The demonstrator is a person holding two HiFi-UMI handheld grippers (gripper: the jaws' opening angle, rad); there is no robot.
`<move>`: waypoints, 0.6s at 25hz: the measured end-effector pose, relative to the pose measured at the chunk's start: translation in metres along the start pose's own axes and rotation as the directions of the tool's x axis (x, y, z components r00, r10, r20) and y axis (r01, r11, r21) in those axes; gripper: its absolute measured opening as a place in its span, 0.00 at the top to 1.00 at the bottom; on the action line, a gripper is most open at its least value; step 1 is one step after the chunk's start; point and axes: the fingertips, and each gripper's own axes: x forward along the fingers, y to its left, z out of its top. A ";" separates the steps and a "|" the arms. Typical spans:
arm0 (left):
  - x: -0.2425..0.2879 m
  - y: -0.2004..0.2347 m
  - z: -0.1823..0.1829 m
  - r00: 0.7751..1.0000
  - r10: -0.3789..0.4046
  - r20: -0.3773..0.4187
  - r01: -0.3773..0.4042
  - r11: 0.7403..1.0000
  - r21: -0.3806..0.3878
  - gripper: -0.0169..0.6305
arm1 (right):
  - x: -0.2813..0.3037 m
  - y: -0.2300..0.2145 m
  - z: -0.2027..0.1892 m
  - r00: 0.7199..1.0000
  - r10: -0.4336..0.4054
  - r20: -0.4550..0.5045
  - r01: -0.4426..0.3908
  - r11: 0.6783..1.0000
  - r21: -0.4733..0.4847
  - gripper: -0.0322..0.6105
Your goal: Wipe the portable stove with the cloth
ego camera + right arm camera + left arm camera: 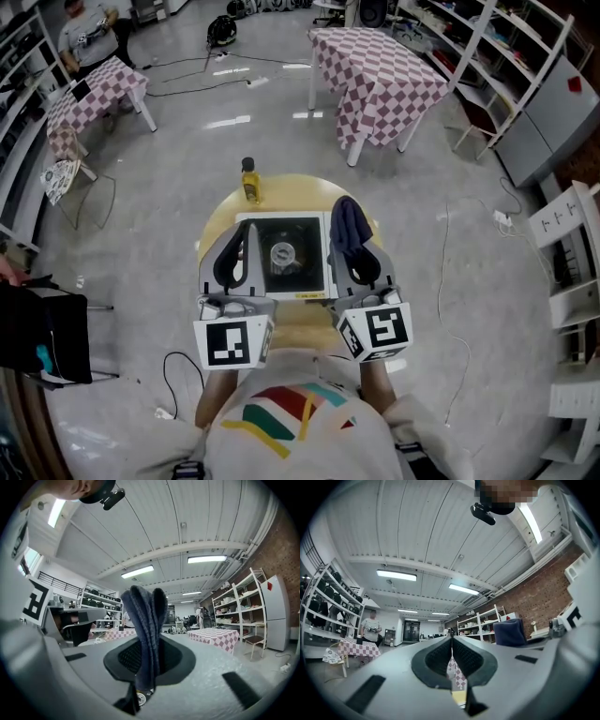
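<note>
Stove (281, 255) – one; cloth (349, 225) – one

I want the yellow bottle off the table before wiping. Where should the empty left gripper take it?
Probably the bottle at its yellow body, below the dark cap, coming level from the left. It stands upright, and the stove sits just on its near side. The left gripper is shut, so open it first.

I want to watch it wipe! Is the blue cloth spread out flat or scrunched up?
Scrunched up. The cloth is bunched into folds, pinched in the right tongs and sticking out past them.
</note>
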 end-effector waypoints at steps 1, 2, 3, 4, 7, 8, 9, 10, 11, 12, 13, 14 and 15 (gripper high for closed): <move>-0.001 -0.002 0.000 1.000 0.005 0.000 -0.005 1.000 -0.001 0.96 | -0.002 -0.002 -0.001 1.000 0.002 -0.001 -0.002 1.000 0.001 0.89; -0.001 -0.005 0.000 1.000 0.011 0.000 -0.011 1.000 -0.001 0.96 | -0.004 -0.003 -0.002 1.000 0.005 -0.002 -0.005 1.000 0.001 0.89; -0.001 -0.008 0.000 1.000 0.015 0.000 -0.015 1.000 -0.002 0.96 | -0.006 -0.005 -0.003 1.000 0.008 -0.003 -0.008 1.000 0.001 0.89; -0.002 -0.011 0.000 1.000 0.019 0.001 -0.019 1.000 -0.002 0.96 | -0.008 -0.007 -0.003 1.000 0.011 -0.003 -0.011 1.000 0.001 0.89; -0.003 -0.019 -0.001 1.000 0.030 0.002 -0.030 1.000 -0.003 0.96 | -0.011 -0.011 -0.002 0.999 0.032 -0.003 -0.032 0.999 -0.003 0.89; -0.004 -0.021 -0.001 0.999 0.034 0.002 -0.034 0.999 -0.003 0.96 | -0.012 -0.012 -0.002 0.999 0.039 -0.005 -0.039 0.999 -0.008 0.89; -0.005 -0.024 -0.002 0.999 0.038 0.001 -0.038 0.999 -0.002 0.96 | -0.013 -0.013 -0.003 0.999 0.045 -0.009 -0.045 0.999 -0.014 0.89; -0.006 -0.026 -0.002 0.999 0.043 0.000 -0.043 0.999 -0.002 0.96 | -0.015 -0.013 -0.004 0.999 0.051 -0.013 -0.051 0.998 -0.020 0.89; -0.007 -0.027 -0.002 0.999 0.048 0.000 -0.048 0.999 -0.002 0.96 | -0.016 -0.013 -0.004 0.998 0.056 -0.016 -0.057 0.998 -0.024 0.89; -0.008 -0.028 -0.002 0.999 0.054 0.001 -0.054 0.999 -0.001 0.96 | -0.017 -0.014 -0.005 0.998 0.060 -0.016 -0.060 0.998 -0.024 0.89; -0.008 -0.029 -0.002 0.998 0.059 0.002 -0.059 0.998 -0.001 0.96 | -0.018 -0.015 -0.006 0.998 0.061 -0.014 -0.061 0.998 -0.022 0.89; -0.009 -0.030 -0.003 0.998 0.063 0.002 -0.063 0.998 0.000 0.96 | -0.019 -0.017 -0.007 0.998 0.061 -0.011 -0.062 0.998 -0.022 0.89; -0.010 -0.031 -0.004 0.998 0.065 0.000 -0.065 0.998 0.000 0.96 | -0.020 -0.018 -0.007 0.998 0.062 -0.008 -0.062 0.998 -0.023 0.89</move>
